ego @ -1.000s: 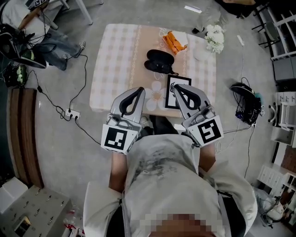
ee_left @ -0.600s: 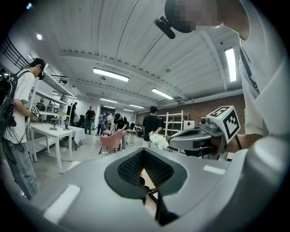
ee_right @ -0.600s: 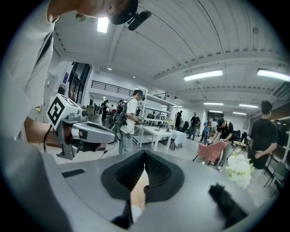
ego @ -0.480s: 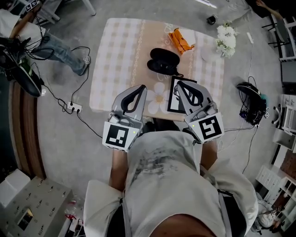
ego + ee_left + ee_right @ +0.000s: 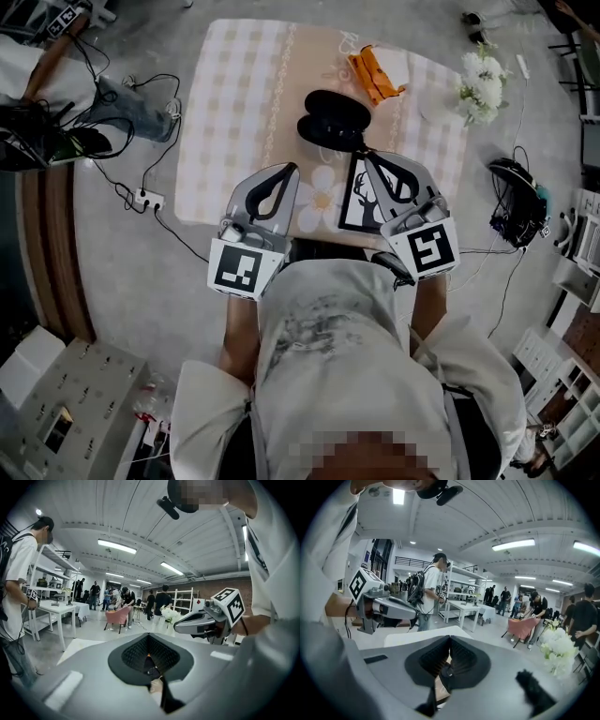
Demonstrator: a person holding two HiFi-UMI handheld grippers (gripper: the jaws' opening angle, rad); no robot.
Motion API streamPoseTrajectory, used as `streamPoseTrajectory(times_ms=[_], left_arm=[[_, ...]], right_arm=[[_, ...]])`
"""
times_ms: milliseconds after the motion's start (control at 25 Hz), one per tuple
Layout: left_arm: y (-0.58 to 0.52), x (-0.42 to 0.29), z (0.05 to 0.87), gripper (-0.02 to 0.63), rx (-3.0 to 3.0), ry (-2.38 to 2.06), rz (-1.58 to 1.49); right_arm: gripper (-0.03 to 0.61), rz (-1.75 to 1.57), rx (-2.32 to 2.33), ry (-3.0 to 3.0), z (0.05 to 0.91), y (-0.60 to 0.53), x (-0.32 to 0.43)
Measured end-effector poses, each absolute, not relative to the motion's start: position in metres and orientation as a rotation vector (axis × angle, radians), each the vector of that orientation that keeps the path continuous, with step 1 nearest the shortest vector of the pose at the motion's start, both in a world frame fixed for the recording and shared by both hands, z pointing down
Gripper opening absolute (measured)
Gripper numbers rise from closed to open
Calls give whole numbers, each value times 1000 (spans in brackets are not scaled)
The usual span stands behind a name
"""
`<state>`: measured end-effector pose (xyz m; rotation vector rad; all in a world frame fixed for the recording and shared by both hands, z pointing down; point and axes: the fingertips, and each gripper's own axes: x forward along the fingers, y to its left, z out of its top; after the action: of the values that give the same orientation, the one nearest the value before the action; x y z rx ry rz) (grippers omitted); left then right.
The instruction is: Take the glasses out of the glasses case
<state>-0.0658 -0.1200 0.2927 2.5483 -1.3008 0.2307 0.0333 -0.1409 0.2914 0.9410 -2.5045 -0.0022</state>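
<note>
A black glasses case lies near the middle of the checked table; from the head view I cannot tell whether glasses are inside. Both grippers hover over the table's near edge, short of the case. My left gripper is shut and holds nothing, pointing at the table's flower print. My right gripper is also shut and empty, just in front of the case and above a framed picture. In the left gripper view the jaws meet, and the right gripper shows beside them. The right gripper view shows its jaws closed too.
An orange packet and white flowers sit at the table's far right. A power strip with cables lies on the floor left, a dark bag on the floor right. Several people stand in the room.
Both grippers have edged forward over the table's near edge; the right one now overlaps the framed picture. The head view has shifted slightly, and both stay shut.
</note>
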Motion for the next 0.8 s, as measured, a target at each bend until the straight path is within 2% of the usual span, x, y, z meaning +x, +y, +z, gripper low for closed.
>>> streamPoseTrajectory(times_ms=[800], left_arm=[[-159, -44, 361, 8, 2501, -1211, 303]], right_arm=[[18, 57, 881, -2426, 361, -176, 42]])
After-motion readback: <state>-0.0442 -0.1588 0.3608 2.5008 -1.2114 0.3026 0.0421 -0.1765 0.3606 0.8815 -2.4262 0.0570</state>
